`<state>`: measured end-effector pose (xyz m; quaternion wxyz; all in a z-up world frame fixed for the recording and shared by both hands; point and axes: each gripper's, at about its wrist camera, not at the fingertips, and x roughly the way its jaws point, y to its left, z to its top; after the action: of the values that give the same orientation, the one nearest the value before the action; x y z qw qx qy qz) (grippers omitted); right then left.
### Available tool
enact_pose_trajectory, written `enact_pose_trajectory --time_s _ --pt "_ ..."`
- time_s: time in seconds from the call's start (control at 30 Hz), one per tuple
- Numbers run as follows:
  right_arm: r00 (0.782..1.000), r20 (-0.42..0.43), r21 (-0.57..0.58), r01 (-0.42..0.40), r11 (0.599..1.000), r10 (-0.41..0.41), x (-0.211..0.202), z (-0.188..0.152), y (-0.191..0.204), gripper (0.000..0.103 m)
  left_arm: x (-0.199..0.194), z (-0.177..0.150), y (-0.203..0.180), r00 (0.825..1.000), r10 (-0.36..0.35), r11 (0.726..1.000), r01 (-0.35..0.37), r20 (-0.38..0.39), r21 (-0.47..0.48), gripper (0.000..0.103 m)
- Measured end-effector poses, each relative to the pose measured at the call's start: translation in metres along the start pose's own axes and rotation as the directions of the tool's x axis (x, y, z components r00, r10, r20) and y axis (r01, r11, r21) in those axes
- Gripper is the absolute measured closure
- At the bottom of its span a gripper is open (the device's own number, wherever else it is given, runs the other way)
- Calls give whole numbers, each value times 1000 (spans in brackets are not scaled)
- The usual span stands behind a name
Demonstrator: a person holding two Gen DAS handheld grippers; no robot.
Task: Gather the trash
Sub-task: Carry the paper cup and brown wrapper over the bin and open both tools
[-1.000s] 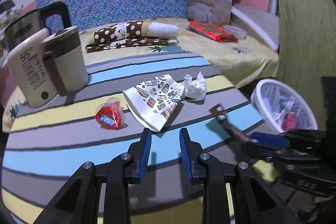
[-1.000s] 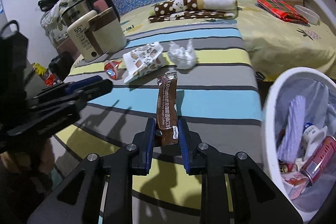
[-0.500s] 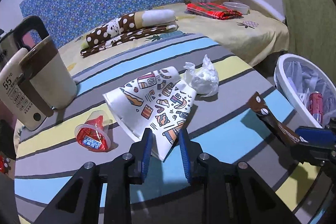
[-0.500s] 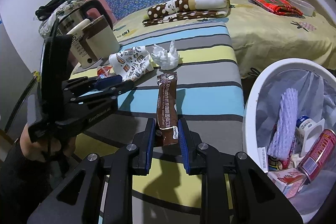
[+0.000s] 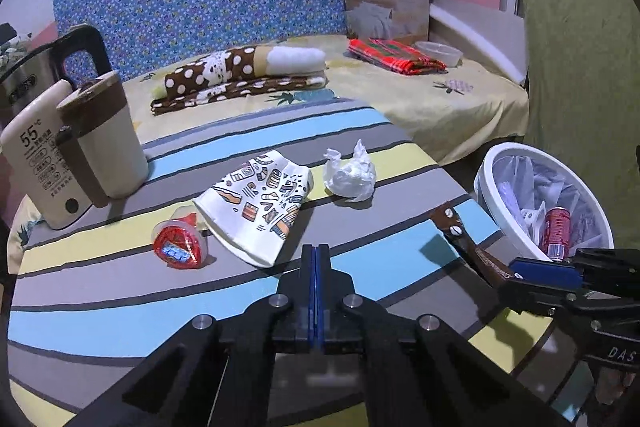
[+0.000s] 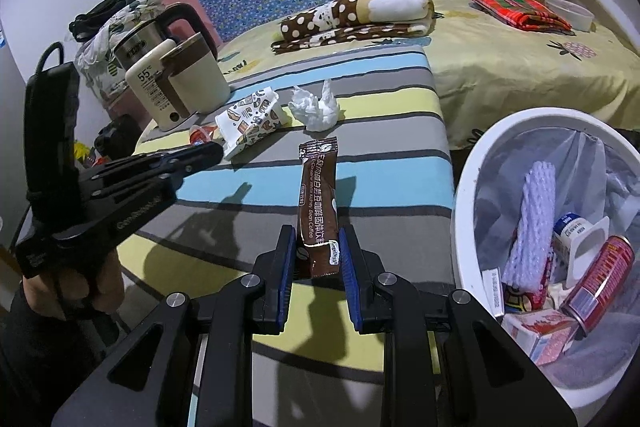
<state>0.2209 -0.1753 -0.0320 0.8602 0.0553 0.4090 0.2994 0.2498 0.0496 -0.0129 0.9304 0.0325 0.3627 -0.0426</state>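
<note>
Over the striped table, my right gripper pinches the coffee sachet upright beside the bin. Left gripper fully closed, holding nothing.

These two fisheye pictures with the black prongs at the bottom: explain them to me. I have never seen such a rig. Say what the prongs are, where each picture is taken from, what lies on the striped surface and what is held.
There is no robot here. A person holds a hand-held gripper in each hand, and a camera on each looks forward along its two fingers.

The left wrist view shows the left hand-held gripper, its blue pads shut together on nothing. The right wrist view shows the right hand-held gripper clamped on a brown coffee sachet.

On the striped surface lie a crumpled printed paper cup, a wad of white tissue, a small red-lidded cup and a cream kettle with its mug.

To the right stands a white bin, already holding a red can and other rubbish.
</note>
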Motion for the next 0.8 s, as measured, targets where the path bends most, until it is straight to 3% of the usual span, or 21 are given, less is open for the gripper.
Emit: enact_pose_trajectory --time_s 0.07,0.2,0.3,0.5,0.57,0.63,0.8 --pt "1000 3 2 1 1000 -1 -2 0 -1 78 1 1 3 1000 4 1000 -3 -9 11 101" --pt "1000 9 4 1 1000 -1 -3 0 -1 78 11 2 2 998 56 995 -55 -21 82 78" --pt "1000 11 8 -1 1000 1 -2 2 -2 78 23 5 -1 996 80 987 -73 -45 146 73" --pt "1000 7 12 -10 1000 10 1 2 -6 78 54 6 -11 979 178 956 -149 -95 252 72" --pt "1000 5 14 -9 1000 9 2 2 -7 78 61 7 -12 978 179 955 -146 -111 259 72" --pt "1000 5 14 -9 1000 9 2 3 -8 78 62 8 -12 978 180 955 -148 -108 257 82" --pt "1000 9 13 -10 1000 10 0 3 -9 78 50 12 -7 984 159 968 -140 -76 209 89"
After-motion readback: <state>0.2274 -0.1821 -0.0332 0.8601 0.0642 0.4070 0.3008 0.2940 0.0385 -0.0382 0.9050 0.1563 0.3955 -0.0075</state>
